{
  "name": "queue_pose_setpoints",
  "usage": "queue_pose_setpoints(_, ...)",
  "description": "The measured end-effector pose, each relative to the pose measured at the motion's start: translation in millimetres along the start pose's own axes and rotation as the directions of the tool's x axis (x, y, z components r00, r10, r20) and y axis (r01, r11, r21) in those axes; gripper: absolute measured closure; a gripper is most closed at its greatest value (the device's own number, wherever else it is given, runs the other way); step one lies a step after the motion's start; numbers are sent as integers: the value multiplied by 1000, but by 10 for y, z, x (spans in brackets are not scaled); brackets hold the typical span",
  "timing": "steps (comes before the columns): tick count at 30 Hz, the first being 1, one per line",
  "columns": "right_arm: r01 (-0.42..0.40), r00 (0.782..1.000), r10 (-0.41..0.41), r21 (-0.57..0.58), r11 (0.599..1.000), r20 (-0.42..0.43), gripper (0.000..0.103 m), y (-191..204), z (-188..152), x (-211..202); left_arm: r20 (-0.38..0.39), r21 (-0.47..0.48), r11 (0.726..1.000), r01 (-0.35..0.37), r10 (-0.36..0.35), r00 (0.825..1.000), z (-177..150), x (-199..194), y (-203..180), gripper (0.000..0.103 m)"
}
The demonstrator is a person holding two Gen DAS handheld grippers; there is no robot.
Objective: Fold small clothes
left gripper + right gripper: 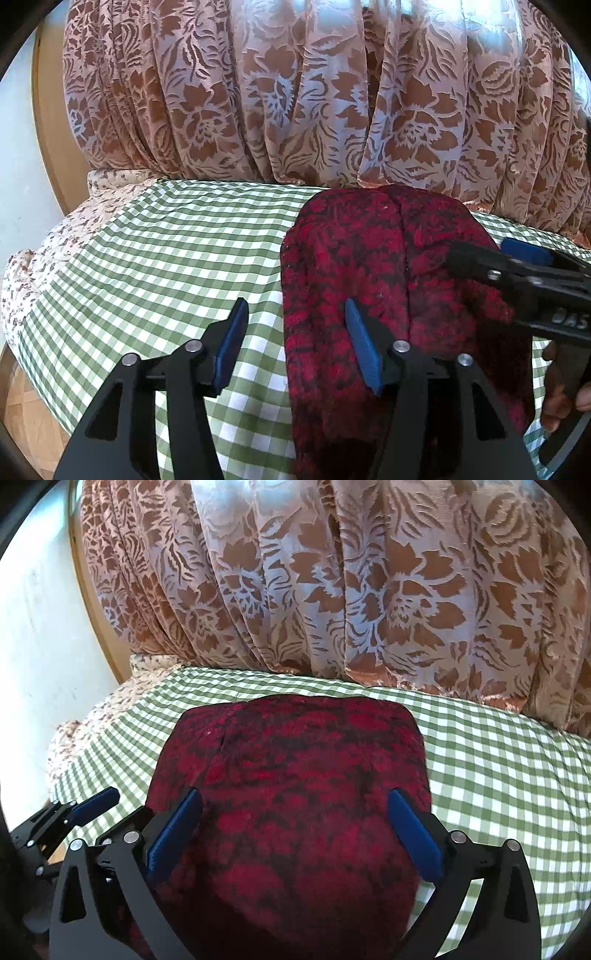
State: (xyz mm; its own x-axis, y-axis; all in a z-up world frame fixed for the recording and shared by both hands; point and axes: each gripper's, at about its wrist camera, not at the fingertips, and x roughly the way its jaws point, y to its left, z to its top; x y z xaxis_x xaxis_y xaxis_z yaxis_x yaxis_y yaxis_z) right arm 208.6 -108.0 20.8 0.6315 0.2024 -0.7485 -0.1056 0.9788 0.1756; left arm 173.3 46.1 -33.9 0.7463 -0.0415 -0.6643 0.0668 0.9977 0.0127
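The left gripper (295,347) pointed downward over the near left edge of the folded red and black garment (388,280), its blue-padded fingers (232,347) standing apart with nothing clamped: one pad hung over the green checked cloth (166,251), the other over the garment's left margin, and whether that pad touched the fabric could not be told. The right gripper (295,834) also tilted down, directly above the middle of the garment (295,782), its fingers (173,834) spread very wide, one toward each side of the bundle, gripping nothing. In the left wrist view the right gripper (517,273) reached in from the right across the garment's upper right part, a hand (565,391) wrapped round its handle. The garment lay as a compact rounded rectangle on the checked cloth covering the table, nearer its right side. Behind it hung a pleated brown floral curtain (295,92), its hem meeting the cloth's far edge. A pale flowered fabric (44,266) draped down at the left end, with a white wall (40,627) beyond.
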Motion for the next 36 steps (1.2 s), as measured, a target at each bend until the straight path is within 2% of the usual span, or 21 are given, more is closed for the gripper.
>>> queue_pose_setpoints(3,-14,1000,14,28,999,-3,4,-82,-70,-96,4,-5,1000,-3,3,1000,-15,-44,22,40)
queue_pose_setpoints(9,-73,997,78,134,988,-29,4,-362,-281,-230,0,-18,999,40,-40,999,-49,-116,69,29)
queue_pose_setpoints(15,-147,984,168,263,954,-58,4,-659,-476,-218,-3,-10,996,89,-89,996,-68,-150,99,18)
queue_pose_setpoints(19,-225,961,269,370,901,-70,3,-823,-574,-113,-3,4,992,124,-124,992,-77,-161,80,11)
queue_pose_setpoints(22,-268,945,321,403,875,-69,3,-854,-610,-52,-8,14,989,150,-150,989,-89,-145,61,8)
queue_pose_setpoints(36,-384,878,468,438,813,-98,3,-924,-688,205,-88,57,964,258,-253,964,-180,103,-57,5)
